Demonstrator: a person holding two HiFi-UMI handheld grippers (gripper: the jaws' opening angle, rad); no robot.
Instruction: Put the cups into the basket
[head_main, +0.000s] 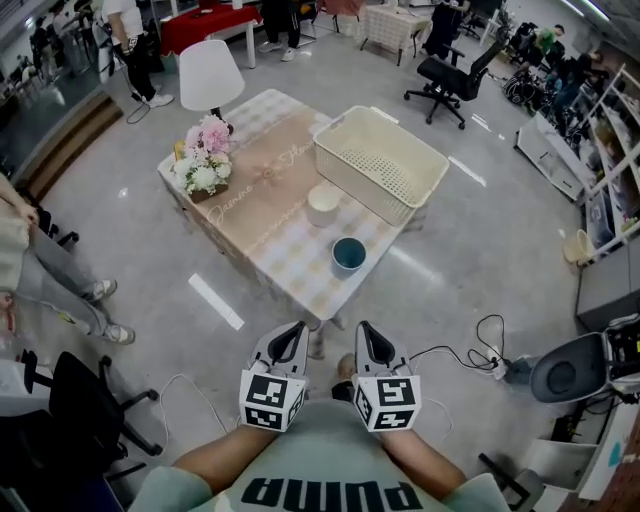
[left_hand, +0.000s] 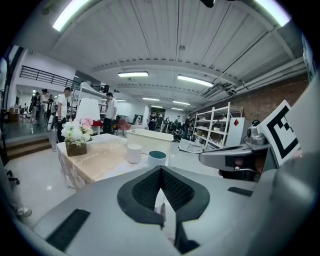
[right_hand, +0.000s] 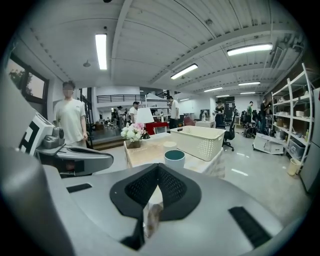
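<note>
Left gripper (head_main: 296, 328): jaws are seen pressed together at the tips, nothing caught between them.
Right gripper (head_main: 366, 330): closed up tight as well, pads meeting, nothing held.
Pose: both grippers are carried side by side, close in at the person's chest, marker cubes facing up, noses aimed at the table (head_main: 262, 185) and dipped slightly downward.
Gap: the table edge is well apart from both sets of jaws; nothing is touched.
Teal cup (head_main: 349, 254): stood upright near the table's nearest corner, outside the basket.
White cup (head_main: 323, 204): upright just behind the teal one, close beside the basket's wall.
Basket (head_main: 360, 190): cream, perforated, set on the table's right side, no cups inside.
Head view only: forearms, a green shirt, the flowers (head_main: 203, 160) and the lamp (head_main: 210, 75) at the far left of the table, a cable on the floor.
Right gripper view only: a bystander (right_hand: 70, 120) in a white shirt stood at the left.
Left gripper view only: a brick wall (left_hand: 270, 97) above shelving on the right.
</note>
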